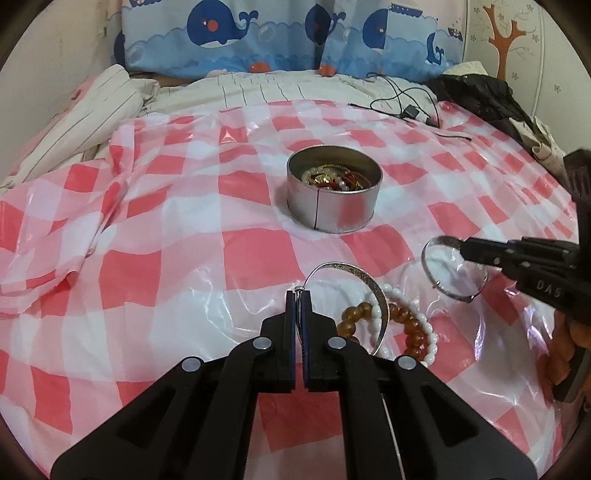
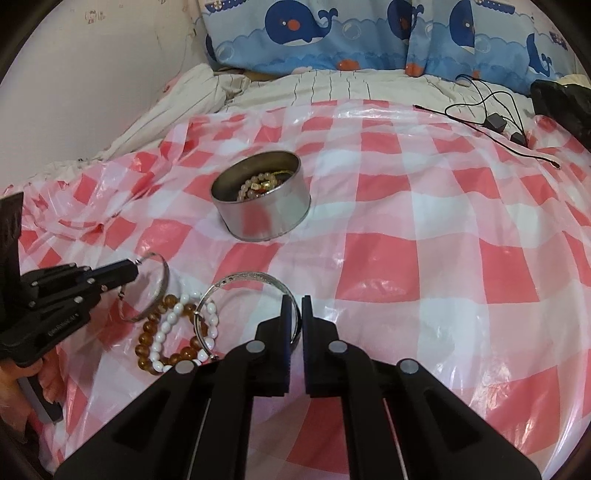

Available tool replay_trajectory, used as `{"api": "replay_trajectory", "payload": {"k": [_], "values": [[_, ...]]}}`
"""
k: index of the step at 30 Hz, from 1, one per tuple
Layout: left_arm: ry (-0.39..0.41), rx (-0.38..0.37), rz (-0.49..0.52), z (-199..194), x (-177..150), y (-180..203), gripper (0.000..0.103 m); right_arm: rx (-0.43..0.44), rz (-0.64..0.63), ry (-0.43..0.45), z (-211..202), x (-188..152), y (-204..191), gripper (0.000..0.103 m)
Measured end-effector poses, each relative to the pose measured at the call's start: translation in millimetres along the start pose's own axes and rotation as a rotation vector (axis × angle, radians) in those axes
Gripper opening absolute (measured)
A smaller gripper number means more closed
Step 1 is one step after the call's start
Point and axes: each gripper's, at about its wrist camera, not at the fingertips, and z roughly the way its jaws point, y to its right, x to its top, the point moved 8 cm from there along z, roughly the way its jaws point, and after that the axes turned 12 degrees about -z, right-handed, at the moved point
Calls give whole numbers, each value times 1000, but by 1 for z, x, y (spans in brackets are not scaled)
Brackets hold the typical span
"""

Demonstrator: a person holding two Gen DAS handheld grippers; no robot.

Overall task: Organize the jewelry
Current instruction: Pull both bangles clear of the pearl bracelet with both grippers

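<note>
My left gripper (image 1: pixel 298 295) is shut on the thin edge of a silver bangle (image 1: pixel 369 280), which tilts up over an amber bead bracelet (image 1: pixel 410 325) and a white bead bracelet (image 1: pixel 376 314). My right gripper (image 2: pixel 294 301) is shut on a second silver bangle (image 2: pixel 251 275), and its far side rests by the white beads (image 2: pixel 173 314) and amber beads (image 2: pixel 147 332). Each view shows the other tool from the side: the right gripper (image 1: pixel 461 249) with its bangle (image 1: pixel 458 295), the left gripper (image 2: pixel 133 269) with its bangle (image 2: pixel 164 284). A round metal tin (image 1: pixel 332 212) (image 2: pixel 258 218) farther back holds several bracelets.
A red and white checked plastic sheet (image 1: pixel 166 229) covers the bed, creased at the left. Black cables with an adapter (image 1: pixel 410 110) (image 2: pixel 495 122) and a black bag (image 1: pixel 476 96) lie at the far right. Whale-print pillows (image 2: pixel 314 33) and striped bedding (image 1: pixel 110 96) line the back.
</note>
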Motion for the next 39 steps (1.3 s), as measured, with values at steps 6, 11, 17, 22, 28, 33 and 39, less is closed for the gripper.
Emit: {"api": "replay_trajectory", "payload": {"k": [6, 11, 17, 22, 28, 33, 39], "values": [[6, 23, 34, 0, -1, 3, 3, 11, 7, 13, -2, 1, -2, 6], [14, 40, 43, -2, 0, 2, 3, 13, 1, 15, -2, 1, -3, 6], [25, 57, 56, -4, 2, 1, 3, 16, -2, 23, -3, 2, -4, 6], [28, 59, 57, -5, 2, 1, 3, 19, -2, 23, -3, 2, -4, 6], [29, 60, 57, -5, 3, 0, 3, 20, 2, 31, -4, 3, -4, 6], [29, 60, 58, -5, 2, 1, 3, 22, 11, 44, -6, 6, -4, 6], [35, 61, 55, -6, 7, -4, 3, 25, 16, 59, -9, 7, -3, 6]]}}
